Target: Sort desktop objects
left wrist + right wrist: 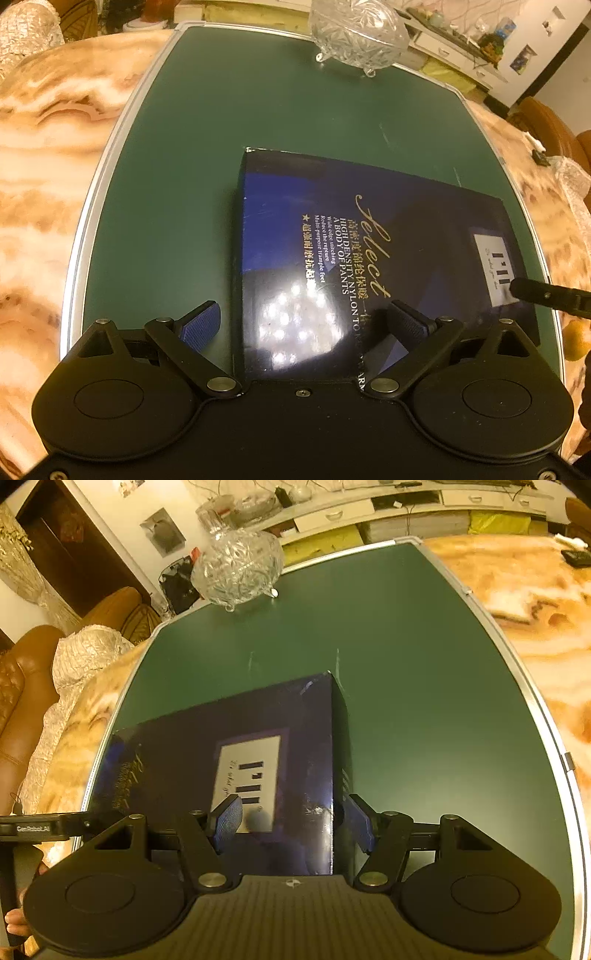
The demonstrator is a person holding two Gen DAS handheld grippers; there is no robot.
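A dark blue flat box (332, 240) with gold lettering and a white label lies on the green mat (177, 192). My left gripper (306, 325) is open and straddles the box's near left edge. One of its fingers is over the mat and the other over the lid. In the right wrist view the same box (221, 760) fills the lower middle. My right gripper (293, 821) is open across the box's right edge, with one finger above the label and the other beside the side wall. Nothing is gripped.
A cut-glass lidded bowl (358, 33) (240, 568) stands at the mat's far edge. The mat lies on a marble-patterned table (44, 166) (535, 609). Brown chairs (33, 672) stand at the left. A hand (14, 923) shows at the lower left.
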